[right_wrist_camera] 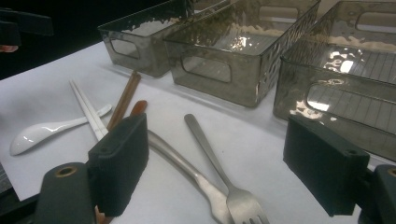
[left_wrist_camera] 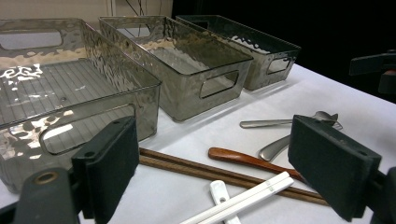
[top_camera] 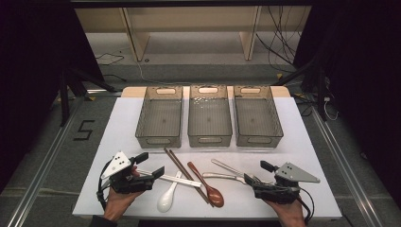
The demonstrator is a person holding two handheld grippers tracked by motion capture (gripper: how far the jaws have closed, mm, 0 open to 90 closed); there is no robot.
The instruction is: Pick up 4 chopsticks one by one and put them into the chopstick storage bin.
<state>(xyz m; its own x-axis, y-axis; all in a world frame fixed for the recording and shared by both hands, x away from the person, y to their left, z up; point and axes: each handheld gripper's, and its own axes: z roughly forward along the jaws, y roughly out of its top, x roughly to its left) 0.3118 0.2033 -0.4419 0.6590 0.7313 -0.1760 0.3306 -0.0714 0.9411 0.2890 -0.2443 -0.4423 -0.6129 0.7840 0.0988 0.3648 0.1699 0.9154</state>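
Left gripper (top_camera: 152, 164) released, jaws wide over white chopsticks (top_camera: 182, 180), right gripper (top_camera: 257, 172) released, jaws wide over fork (top_camera: 227, 167), both near table (top_camera: 307, 156) front edge, three bins (top_camera: 210, 116) behind chopsticks.

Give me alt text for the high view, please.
Two hand-held grippers, the left gripper and right gripper, both open, flank cutlery on a white table: chopsticks, spoons and a fork. Three empty clear bins stand behind.
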